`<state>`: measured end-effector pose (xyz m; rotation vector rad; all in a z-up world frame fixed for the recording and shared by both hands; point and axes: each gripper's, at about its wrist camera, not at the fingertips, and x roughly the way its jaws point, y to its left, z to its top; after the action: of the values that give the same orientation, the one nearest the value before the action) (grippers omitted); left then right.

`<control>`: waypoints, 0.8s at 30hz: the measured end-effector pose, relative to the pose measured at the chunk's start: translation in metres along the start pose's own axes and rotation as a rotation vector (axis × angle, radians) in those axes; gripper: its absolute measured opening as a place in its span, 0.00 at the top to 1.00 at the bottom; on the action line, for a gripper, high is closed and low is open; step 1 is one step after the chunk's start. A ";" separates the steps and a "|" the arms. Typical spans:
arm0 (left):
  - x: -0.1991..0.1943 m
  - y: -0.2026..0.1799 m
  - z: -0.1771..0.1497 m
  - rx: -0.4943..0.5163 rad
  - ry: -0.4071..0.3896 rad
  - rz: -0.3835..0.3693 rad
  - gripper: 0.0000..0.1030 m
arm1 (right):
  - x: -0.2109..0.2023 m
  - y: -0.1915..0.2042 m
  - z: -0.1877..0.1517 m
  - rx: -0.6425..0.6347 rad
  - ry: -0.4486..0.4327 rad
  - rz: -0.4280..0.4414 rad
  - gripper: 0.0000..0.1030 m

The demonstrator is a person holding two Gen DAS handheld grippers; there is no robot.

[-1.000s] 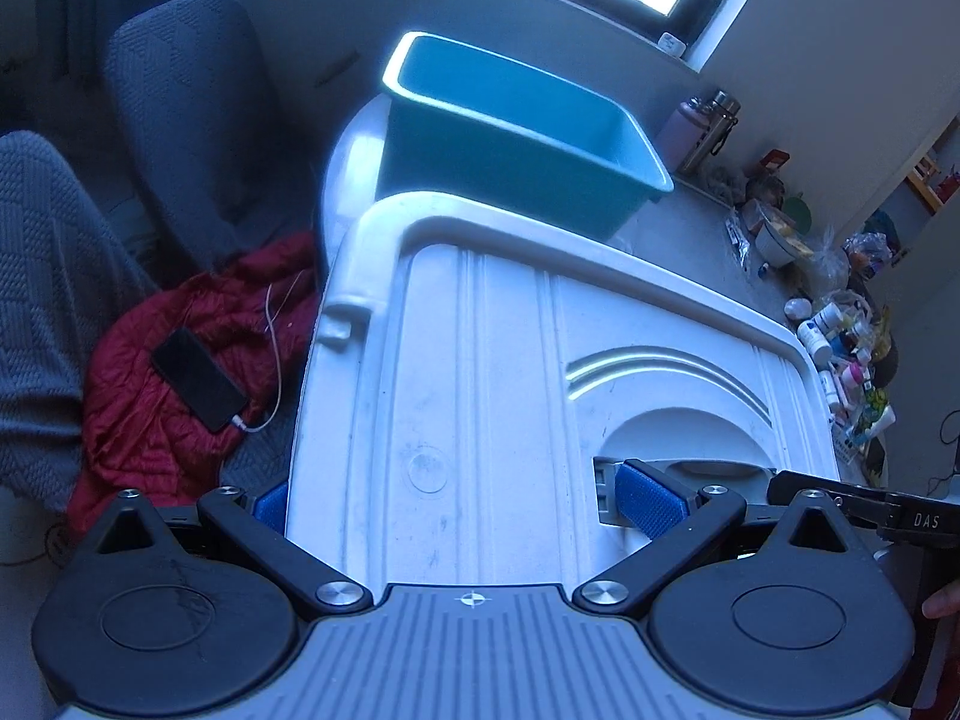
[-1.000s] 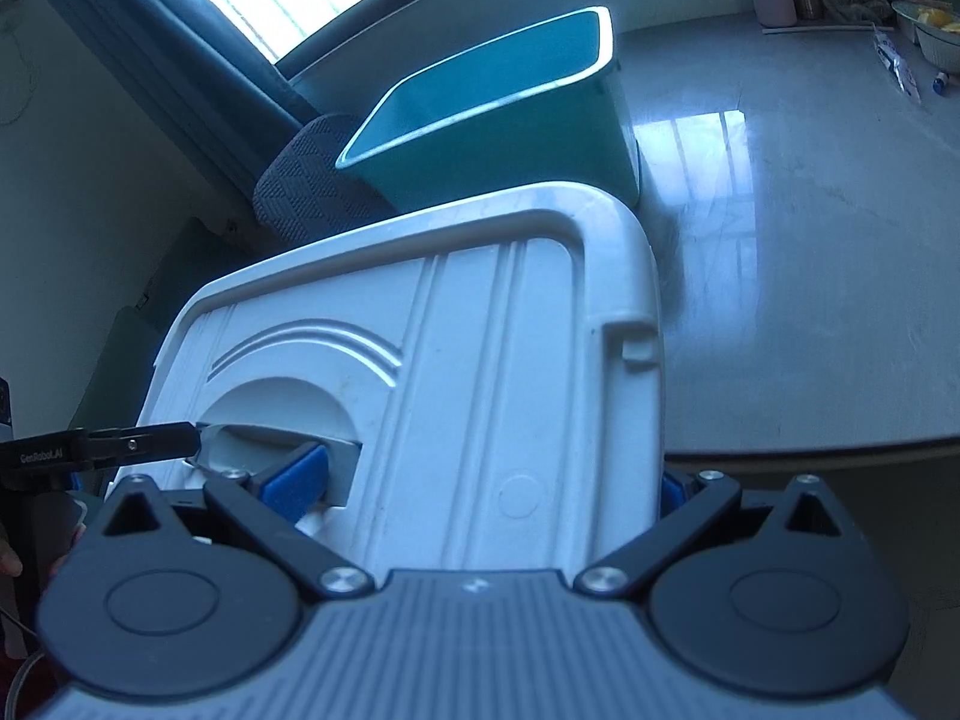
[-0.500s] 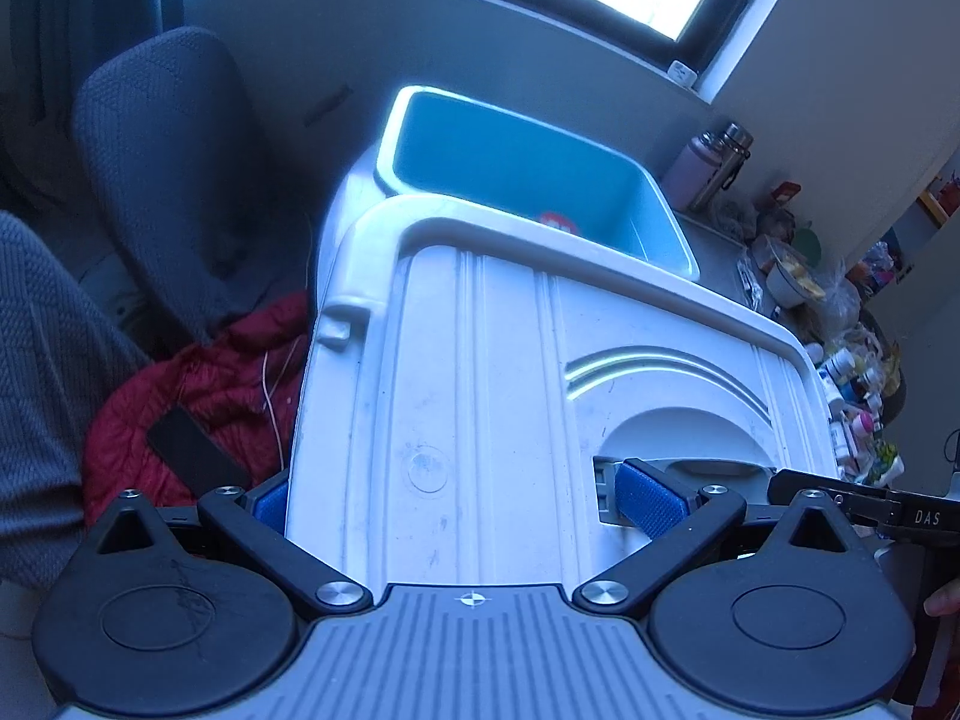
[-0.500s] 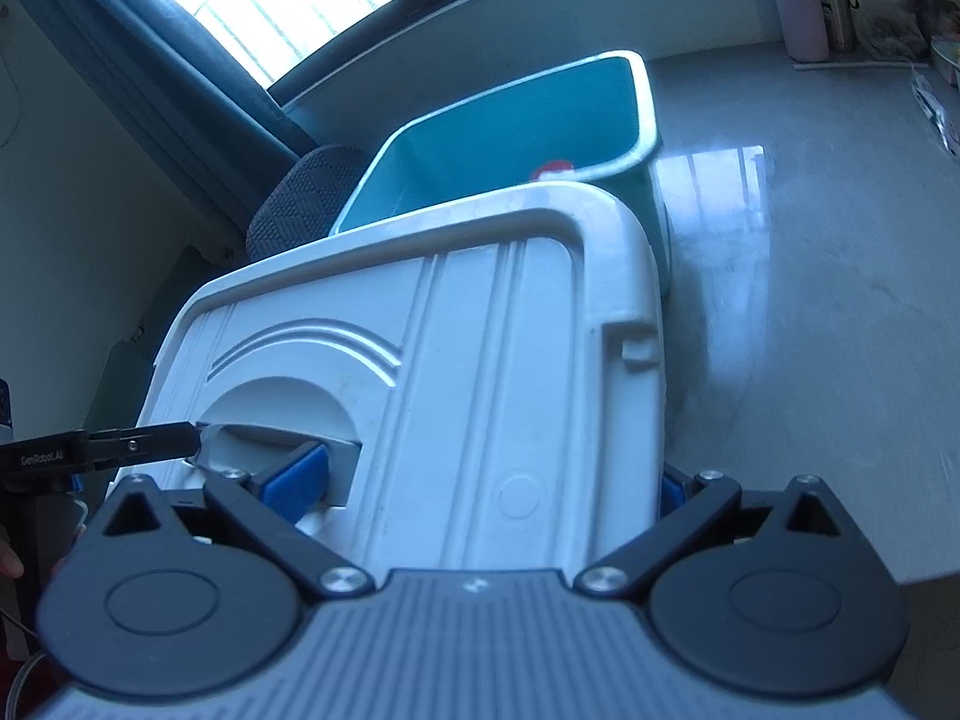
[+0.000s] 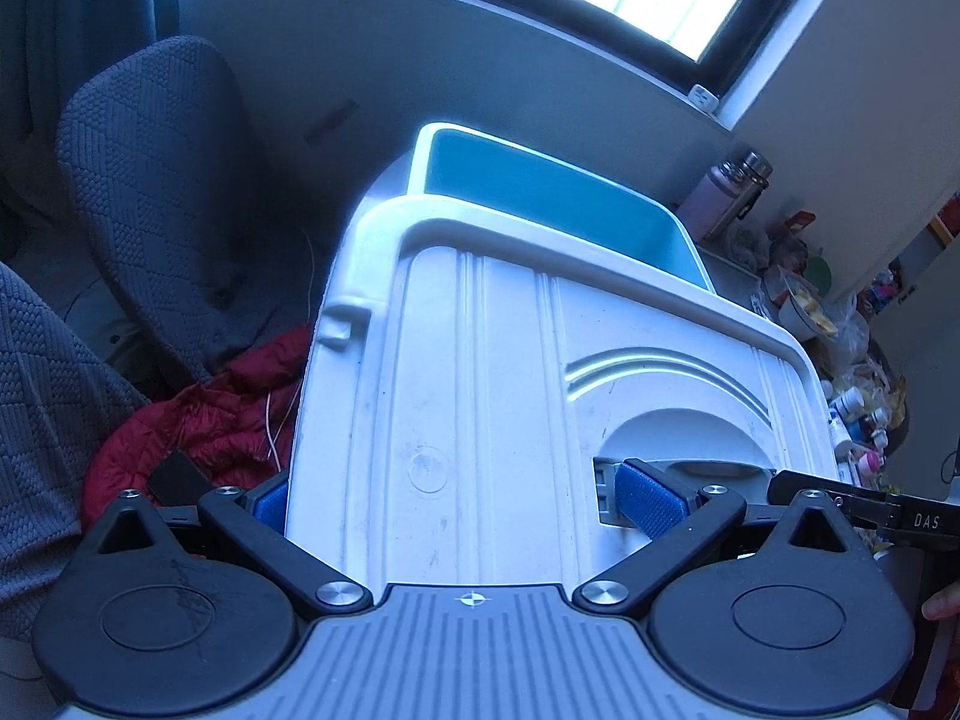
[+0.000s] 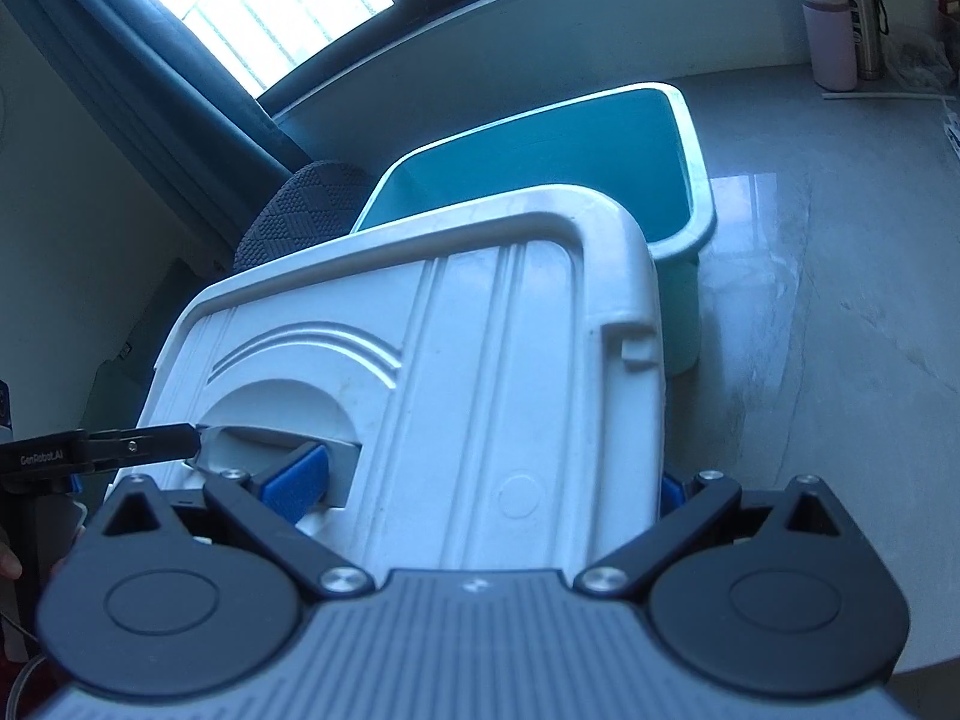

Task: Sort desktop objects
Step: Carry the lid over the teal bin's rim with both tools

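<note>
I hold a big white plastic lid (image 5: 480, 390) (image 6: 456, 372) level between both grippers. My left gripper (image 5: 459, 501) is shut on it, one blue pad in the handle recess (image 5: 672, 438) and one on the lid's left edge. In the same way my right gripper (image 6: 483, 483) is shut on it, with a pad in the recess (image 6: 276, 414) and one on the right edge. Beyond the lid stands an open teal bin (image 5: 540, 192) (image 6: 540, 168); the lid's far edge overlaps its near rim. What lies in the bin is hidden.
The bin stands on a grey stone tabletop (image 6: 840, 300). Two flasks (image 6: 840, 30) stand at the far wall. Bottles and bags (image 5: 840, 330) crowd the right end. Left of the table are a grey chair (image 5: 156, 180) and a red jacket (image 5: 198, 426).
Both grippers have lifted the lid and carried it forward toward the teal bin. The bin now shows from above, and the lid covers more of its near side.
</note>
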<state>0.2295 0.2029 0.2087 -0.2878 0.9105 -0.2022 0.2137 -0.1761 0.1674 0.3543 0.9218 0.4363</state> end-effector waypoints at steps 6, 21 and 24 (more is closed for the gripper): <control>0.016 0.009 0.026 -0.016 0.001 0.003 0.00 | 0.018 0.000 0.031 -0.011 0.011 0.001 0.01; 0.090 -0.023 0.110 -0.011 0.002 -0.009 0.00 | 0.053 -0.036 0.111 -0.002 0.003 -0.012 0.01; 0.103 -0.030 0.122 -0.012 0.005 -0.008 0.00 | 0.059 -0.044 0.123 0.002 0.007 -0.012 0.01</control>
<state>0.3872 0.1641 0.2121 -0.3019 0.9160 -0.2050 0.3553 -0.1972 0.1756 0.3492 0.9308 0.4256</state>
